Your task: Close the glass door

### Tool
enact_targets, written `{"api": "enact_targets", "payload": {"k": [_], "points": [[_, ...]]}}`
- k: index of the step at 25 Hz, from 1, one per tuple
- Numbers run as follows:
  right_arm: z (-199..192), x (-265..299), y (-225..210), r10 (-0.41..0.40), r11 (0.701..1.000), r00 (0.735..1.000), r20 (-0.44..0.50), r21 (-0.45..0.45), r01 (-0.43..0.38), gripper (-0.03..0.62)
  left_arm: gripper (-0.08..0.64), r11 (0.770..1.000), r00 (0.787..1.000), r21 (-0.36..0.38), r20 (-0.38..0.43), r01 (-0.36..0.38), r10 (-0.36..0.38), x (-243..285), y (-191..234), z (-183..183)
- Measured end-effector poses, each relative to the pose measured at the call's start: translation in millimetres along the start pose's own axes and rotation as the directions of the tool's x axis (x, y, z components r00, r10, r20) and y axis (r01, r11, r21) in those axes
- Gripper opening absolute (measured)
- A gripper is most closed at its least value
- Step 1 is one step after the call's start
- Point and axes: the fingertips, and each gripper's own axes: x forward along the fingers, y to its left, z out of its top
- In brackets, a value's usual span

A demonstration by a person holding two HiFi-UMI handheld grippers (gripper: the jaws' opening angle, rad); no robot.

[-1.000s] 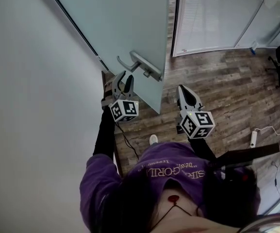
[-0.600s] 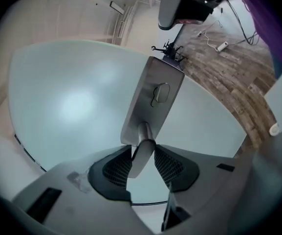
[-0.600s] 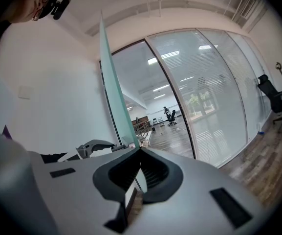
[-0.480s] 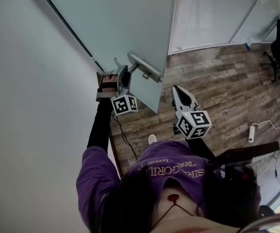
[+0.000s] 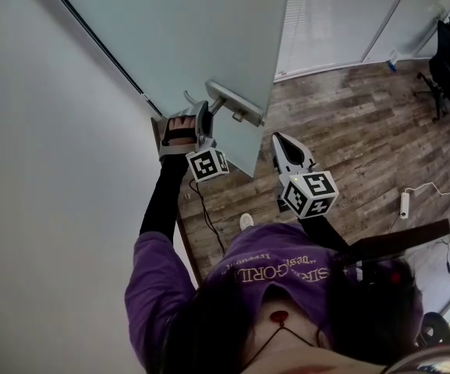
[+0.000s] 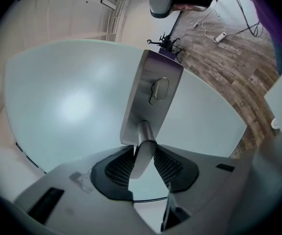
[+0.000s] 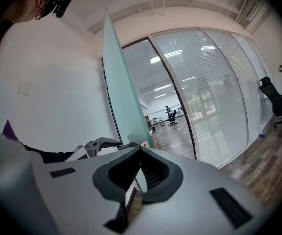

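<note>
**A:** We're carrying the right hand-held gripper (image 7: 140,150) pinched together, empty, near the edge of the glass door (image 5: 178,37).

**B:** And we're gripping the door handle (image 6: 144,133) with the left hand-held gripper (image 6: 143,153), its jaws just closing in. The door is standing open by the white wall (image 5: 45,131).

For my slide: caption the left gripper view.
Left claw, jaws just closing, grips the glass door's handle.

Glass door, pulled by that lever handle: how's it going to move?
The glass door is a tall frosted pane, so likely heavy and rigid: it should swing slowly as one piece, not flex. The lever handle looks like smooth metal, so a grip may slip, and it may rotate before the door follows.
</note>
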Motion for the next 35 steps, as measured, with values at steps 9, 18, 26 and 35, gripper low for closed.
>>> {"api": "enact_targets", "payload": {"k": [9,18,26,35], "points": [[18.9,15.9,-10.2,-0.047,0.999,0.998,0.031,-0.007,0.047,-0.014,0.129,0.999,0.999,0.029,-0.004,0.041,-0.04,23.8,3.9,12.8],[22.6,22.1,-8.5,-0.103,0.995,0.994,0.045,-0.011,0.103,-0.014,0.129,0.998,0.998,0.02,-0.004,0.06,-0.06,38.4,6.7,26.1],[24.7,20.2,-20.9,-0.133,0.991,0.991,0.03,-0.002,0.133,-0.014,0.129,0.998,0.998,0.002,0.0,0.063,-0.063,56.6,17.8,43.1],[25.3,28.4,-37.9,-0.095,0.995,0.995,0.031,-0.002,0.095,-0.014,0.129,0.997,0.996,-0.018,-0.042,0.079,-0.08,79.2,12.8,51.8]]}}
